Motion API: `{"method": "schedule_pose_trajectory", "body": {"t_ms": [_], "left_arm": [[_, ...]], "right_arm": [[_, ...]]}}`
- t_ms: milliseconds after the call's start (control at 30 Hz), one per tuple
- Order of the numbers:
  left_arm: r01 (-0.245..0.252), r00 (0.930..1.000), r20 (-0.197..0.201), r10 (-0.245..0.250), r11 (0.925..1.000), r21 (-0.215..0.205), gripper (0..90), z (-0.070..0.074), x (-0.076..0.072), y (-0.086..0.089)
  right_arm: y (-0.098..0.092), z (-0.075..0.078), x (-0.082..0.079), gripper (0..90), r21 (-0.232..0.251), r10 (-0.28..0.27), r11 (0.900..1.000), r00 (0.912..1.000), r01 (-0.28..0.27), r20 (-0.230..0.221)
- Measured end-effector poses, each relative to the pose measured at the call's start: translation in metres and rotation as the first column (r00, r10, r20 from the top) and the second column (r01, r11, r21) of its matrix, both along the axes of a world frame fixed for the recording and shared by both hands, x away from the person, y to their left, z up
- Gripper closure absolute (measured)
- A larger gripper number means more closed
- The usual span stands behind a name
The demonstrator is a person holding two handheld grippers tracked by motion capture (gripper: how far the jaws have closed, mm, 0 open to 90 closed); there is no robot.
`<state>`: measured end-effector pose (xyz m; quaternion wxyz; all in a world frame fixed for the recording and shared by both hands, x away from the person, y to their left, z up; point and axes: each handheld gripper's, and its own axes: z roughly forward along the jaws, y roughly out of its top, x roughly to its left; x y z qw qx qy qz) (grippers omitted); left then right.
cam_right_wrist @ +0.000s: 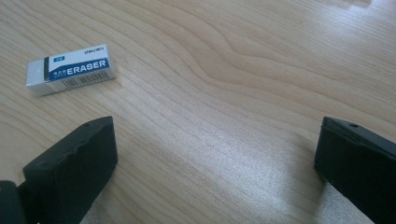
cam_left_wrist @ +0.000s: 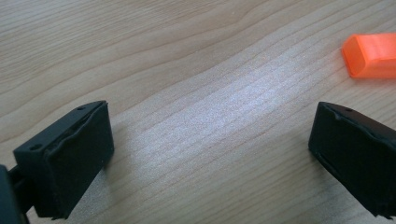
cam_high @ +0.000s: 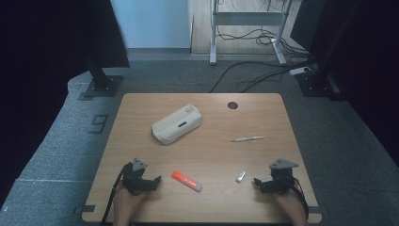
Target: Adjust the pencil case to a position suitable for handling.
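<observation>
Left tool (cam_high: 157, 180) low near the front edge of the wooden surface (cam_high: 141, 141), jaws spread wide with bare wood between them; orange highlighter (cam_high: 187, 181) lying just beyond its tips. Right tool (cam_high: 257, 182) likewise resting near the front edge, jaws wide apart and holding nothing; white eraser (cam_high: 241, 176) lying close ahead of it. Pencil case (cam_high: 177, 124) and pen (cam_high: 248, 139) farther back.

On the eraser (cam_right_wrist: 70, 70), at the upper left of the right gripper view, "ERASER" is printed in white on blue; "deli" is printed above it.
</observation>
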<state>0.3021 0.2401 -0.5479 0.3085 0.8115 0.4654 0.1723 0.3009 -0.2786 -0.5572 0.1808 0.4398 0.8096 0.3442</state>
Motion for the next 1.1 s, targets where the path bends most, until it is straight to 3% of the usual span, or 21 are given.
{"method": "schedule_pose_trajectory", "body": {"t_ms": [500,667,1100], "left_arm": [[0.004,1.0,0.003,-0.004,1.0,-0.004,2.6,0.0001,0.0015,-0.0011],[0.045,0.999,0.006,-0.045,0.999,-0.002,3.4,0.0001,0.0006,-0.0024],[0.055,0.9985,0.005,-0.055,0.9985,-0.004,3.5,0.0002,0.0007,-0.0018]], "right_arm": [[0.0013,0.0003,-0.0022,2.1,0.005,0.004,1.0,1.0,-0.004,0.006],[0.0011,0.0005,-0.0029,4.1,0.008,0.016,1.0,0.9998,-0.016,0.013],[0.0011,0.0007,-0.0032,5.2,0.008,0.017,1.0,0.9997,-0.017,0.016]]}}
